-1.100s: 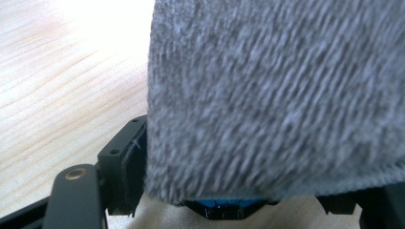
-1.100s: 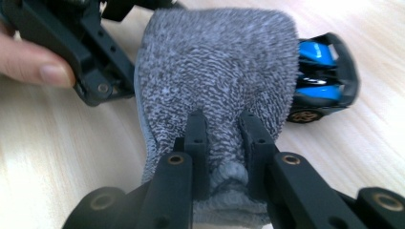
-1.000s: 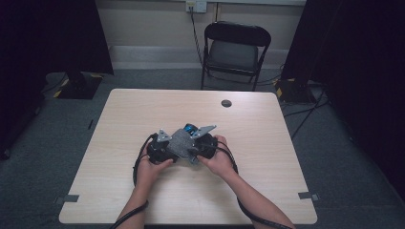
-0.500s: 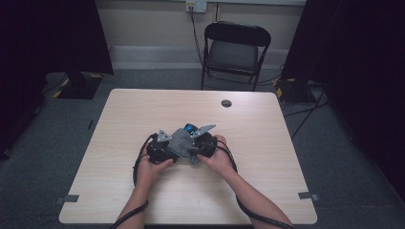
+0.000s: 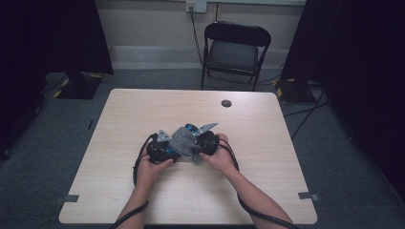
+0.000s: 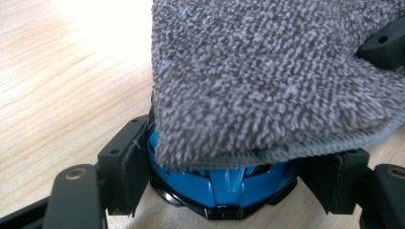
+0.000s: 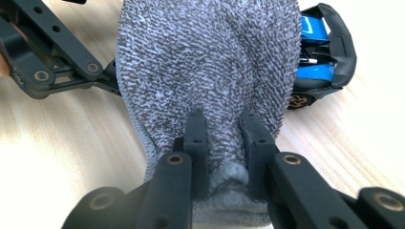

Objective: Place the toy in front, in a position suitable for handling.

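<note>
A blue toy car (image 6: 224, 183) stands on the wooden table (image 5: 267, 129), and the pads of my left gripper (image 6: 234, 167) press on its two sides. A grey terry cloth (image 6: 267, 76) lies over the car's top and hides most of it. My right gripper (image 7: 223, 129) is shut on a fold of this cloth (image 7: 210, 62), with the car's blue tail (image 7: 320, 52) sticking out beyond it. From above, both hands meet at the table's middle: left gripper (image 5: 162, 149), cloth (image 5: 181, 140), right gripper (image 5: 206, 142).
A small black disc (image 5: 226, 103) lies on the far part of the table. A black folding chair (image 5: 236, 47) stands behind the table against the wall. Cables trail from both grippers toward the near edge.
</note>
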Demonstrator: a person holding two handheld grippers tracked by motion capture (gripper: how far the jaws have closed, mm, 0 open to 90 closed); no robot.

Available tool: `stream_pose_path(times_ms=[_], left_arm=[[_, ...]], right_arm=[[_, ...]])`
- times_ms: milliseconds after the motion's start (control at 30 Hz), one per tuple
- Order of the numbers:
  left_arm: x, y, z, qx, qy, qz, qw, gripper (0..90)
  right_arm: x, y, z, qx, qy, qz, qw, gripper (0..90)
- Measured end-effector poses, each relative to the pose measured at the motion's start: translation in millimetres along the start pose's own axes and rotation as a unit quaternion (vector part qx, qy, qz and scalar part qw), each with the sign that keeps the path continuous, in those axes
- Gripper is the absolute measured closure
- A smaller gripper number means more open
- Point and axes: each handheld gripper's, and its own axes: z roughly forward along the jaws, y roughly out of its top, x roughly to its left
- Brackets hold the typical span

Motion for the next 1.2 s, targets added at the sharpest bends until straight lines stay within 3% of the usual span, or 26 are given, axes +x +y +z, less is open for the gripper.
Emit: stream_pose_path(times_ms=[433, 1200], left_arm=[[0.0, 0.0, 0.0, 0.000, 0.000, 0.000, 1.0000, 25.7], [0.1, 0.0, 0.0, 0.000, 0.000, 0.000, 1.0000, 25.7]], right_arm=[[-7.6, 4.8, -1.7, -0.001, -0.011, 0.003, 0.9999, 76.2], [-18.1, 23.0, 3.6, -0.003, -0.038, 0.031, 0.9988, 76.2]])
